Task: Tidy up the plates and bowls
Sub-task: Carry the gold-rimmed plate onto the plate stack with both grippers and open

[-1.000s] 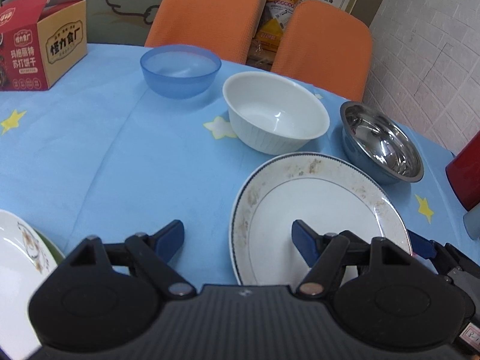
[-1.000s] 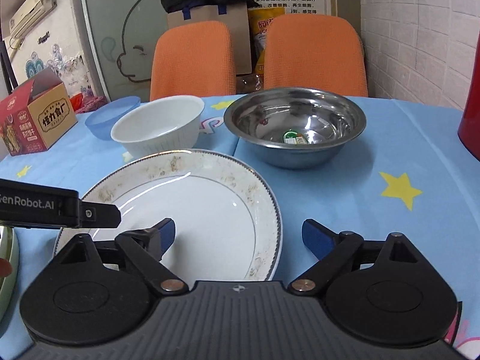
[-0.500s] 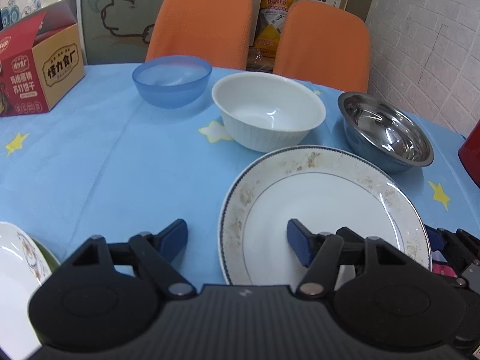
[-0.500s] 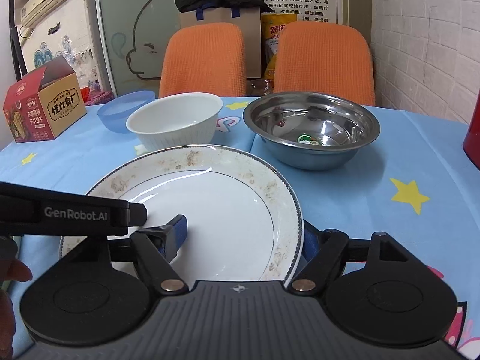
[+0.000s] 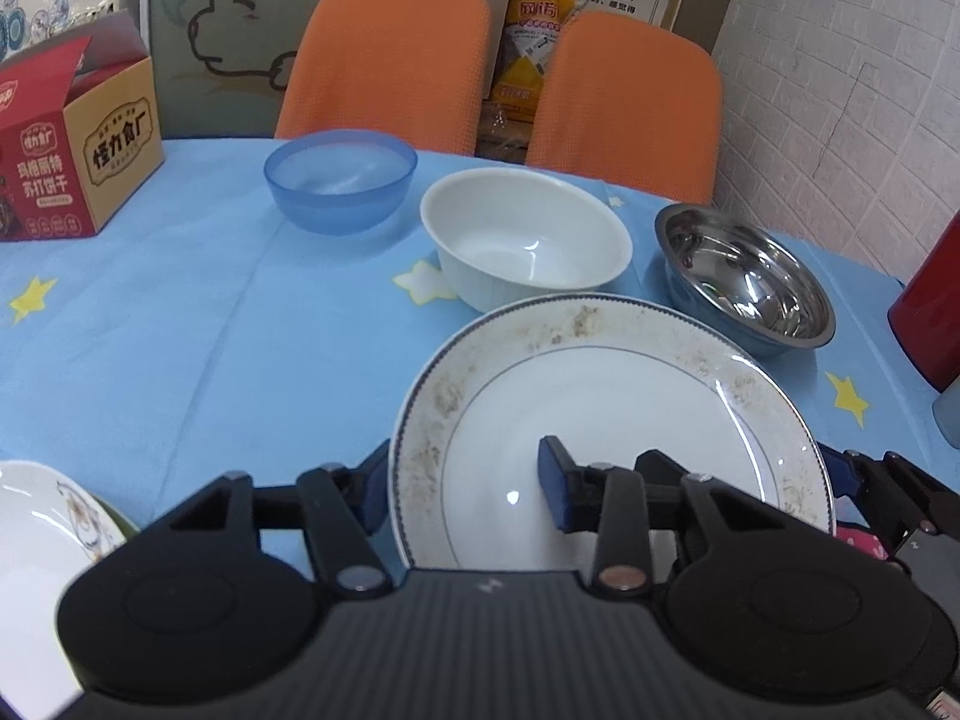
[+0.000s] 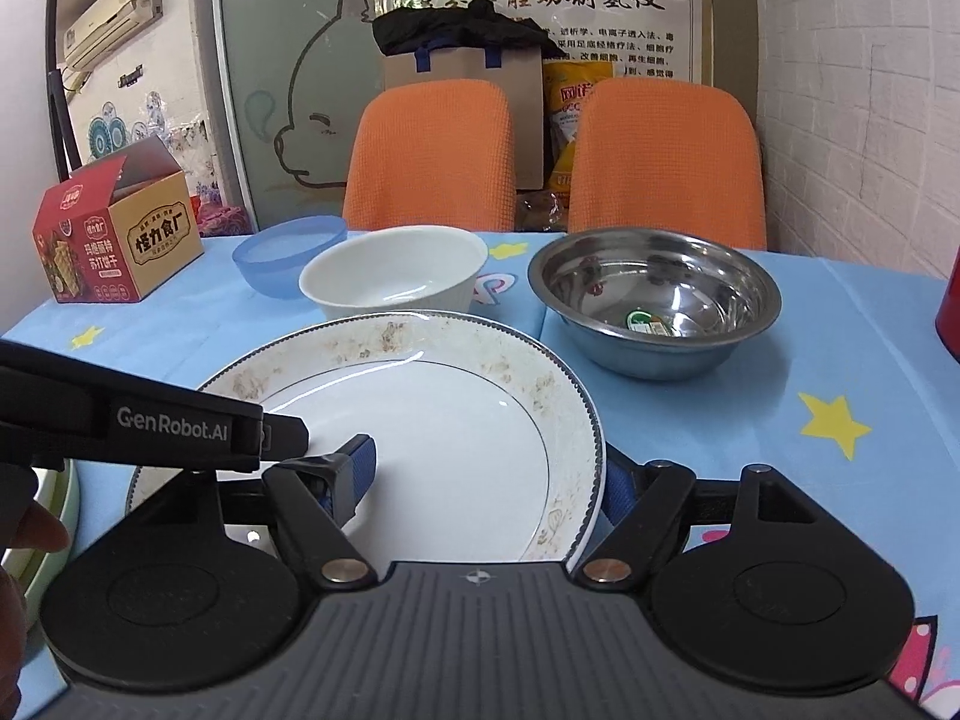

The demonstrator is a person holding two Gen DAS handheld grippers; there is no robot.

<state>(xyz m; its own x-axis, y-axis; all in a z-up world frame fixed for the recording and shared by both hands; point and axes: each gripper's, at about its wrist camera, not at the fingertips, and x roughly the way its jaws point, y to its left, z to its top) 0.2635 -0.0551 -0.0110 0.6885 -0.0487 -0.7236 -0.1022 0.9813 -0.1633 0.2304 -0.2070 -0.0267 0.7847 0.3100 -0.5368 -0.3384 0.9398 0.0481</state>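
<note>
A large white plate [image 5: 612, 408] with brown stains on its rim lies on the blue tablecloth; it also shows in the right wrist view [image 6: 432, 420]. My left gripper [image 5: 462, 486] is open and straddles the plate's left rim, one finger under it and one above. My right gripper [image 6: 489, 477] is open and straddles the plate's right rim the same way. Beyond the plate stand a white bowl [image 5: 528, 240], a blue bowl [image 5: 342, 180] and a steel bowl [image 5: 744, 282]. Another white plate [image 5: 36, 546] lies at the lower left.
A red and tan carton [image 5: 72, 156] stands at the back left of the table. A red container [image 5: 930, 312] stands at the right edge. Two orange chairs [image 5: 390, 60] are behind the table. The left gripper's body [image 6: 150, 426] crosses the right wrist view.
Both grippers have moved in onto the stained plate from either side, and each now has the rim between its fingers. The plate's near edge looks slightly raised.
</note>
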